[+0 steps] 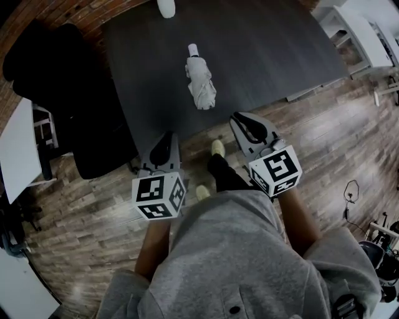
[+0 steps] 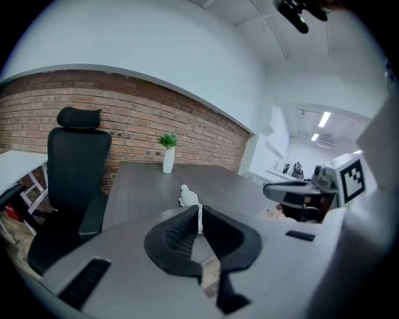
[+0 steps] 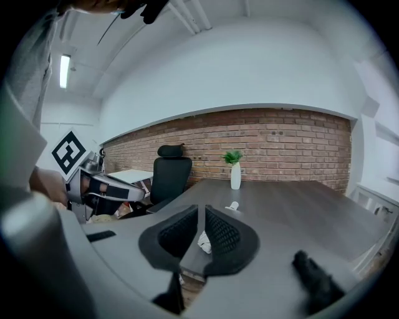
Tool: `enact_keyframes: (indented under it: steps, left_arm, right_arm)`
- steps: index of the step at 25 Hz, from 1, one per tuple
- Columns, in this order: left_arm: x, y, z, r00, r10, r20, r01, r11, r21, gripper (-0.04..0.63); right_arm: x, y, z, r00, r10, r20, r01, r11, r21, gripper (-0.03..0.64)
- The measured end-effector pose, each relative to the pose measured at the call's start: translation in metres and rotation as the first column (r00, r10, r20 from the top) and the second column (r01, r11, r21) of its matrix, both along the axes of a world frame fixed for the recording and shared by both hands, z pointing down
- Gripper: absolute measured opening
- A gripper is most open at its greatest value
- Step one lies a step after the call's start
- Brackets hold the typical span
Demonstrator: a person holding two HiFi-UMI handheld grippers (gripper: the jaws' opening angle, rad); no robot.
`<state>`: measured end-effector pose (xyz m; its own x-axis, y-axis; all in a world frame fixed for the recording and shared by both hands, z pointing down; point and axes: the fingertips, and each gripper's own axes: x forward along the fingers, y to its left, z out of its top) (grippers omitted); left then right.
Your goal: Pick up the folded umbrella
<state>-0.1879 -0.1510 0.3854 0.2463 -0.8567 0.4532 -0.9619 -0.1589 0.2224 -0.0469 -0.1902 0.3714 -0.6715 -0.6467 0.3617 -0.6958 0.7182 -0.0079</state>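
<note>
Folded umbrella [image 1: 201, 84] lies flat on the table [image 1: 280, 56], about mid-table, white handle end pointing toward the table's far edge where a vase [image 1: 166, 7] stands. Nothing is touching it.

Left gripper [image 1: 166, 138] sits at the table's near edge, jaws together, nothing between them. Right gripper [image 1: 239, 118] is also at the near edge, a little further in, jaws together too and empty (the umbrella shows through the slit but lies well beyond the tips). An office chair [image 1: 68, 93] stands off the table's left side.

Pickup not started, as I read it.

Risks:
- Closed jaws reaching the umbrella would just shove or roll it across the table, so they need opening first.
- The canopy looks loose and bunched, so a pinch on fabric alone could let the body sag or slip out.
- A grip near one end could tip the umbrella.
- Two grippers converging on one small thing might bump each other.
</note>
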Motion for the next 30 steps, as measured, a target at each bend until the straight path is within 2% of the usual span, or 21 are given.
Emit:
enact_keyframes:
  steps: [9,10,12,13,22,30]
  left_arm:
    - [0.012,-0.069,0.031,1.0,0.012,0.005,-0.011,0.996,-0.086,0.031]
    - [0.014,-0.075,0.034,1.0,0.015,0.004,-0.014,0.995,-0.099,0.052]
    - [0.017,-0.086,0.042,1.0,0.023,-0.004,-0.024,0.991,-0.129,0.163]
    - [0.017,-0.091,0.045,1.0,0.025,-0.006,-0.026,0.99,-0.142,0.18]
    - [0.029,-0.133,0.065,0.999,0.028,-0.019,-0.031,0.978,-0.207,0.295]
    - [0.042,-0.158,0.094,0.998,0.056,-0.014,-0.058,0.96,-0.274,0.328]
  right_arm:
    - [0.008,-0.073,0.011,1.0,-0.001,0.006,0.001,0.999,-0.047,0.044]
    - [0.008,-0.079,0.012,1.0,-0.005,0.004,0.005,0.999,-0.05,0.044]
    - [0.007,-0.09,0.014,1.0,-0.012,0.001,0.012,0.998,-0.056,0.044]
    - [0.006,-0.095,0.014,1.0,-0.014,0.001,0.014,0.998,-0.059,0.044]
    - [0.015,-0.138,0.024,1.0,-0.015,0.003,0.015,0.996,-0.085,0.044]
    - [0.026,-0.166,0.038,1.0,-0.004,0.0,0.004,0.993,-0.114,0.044]
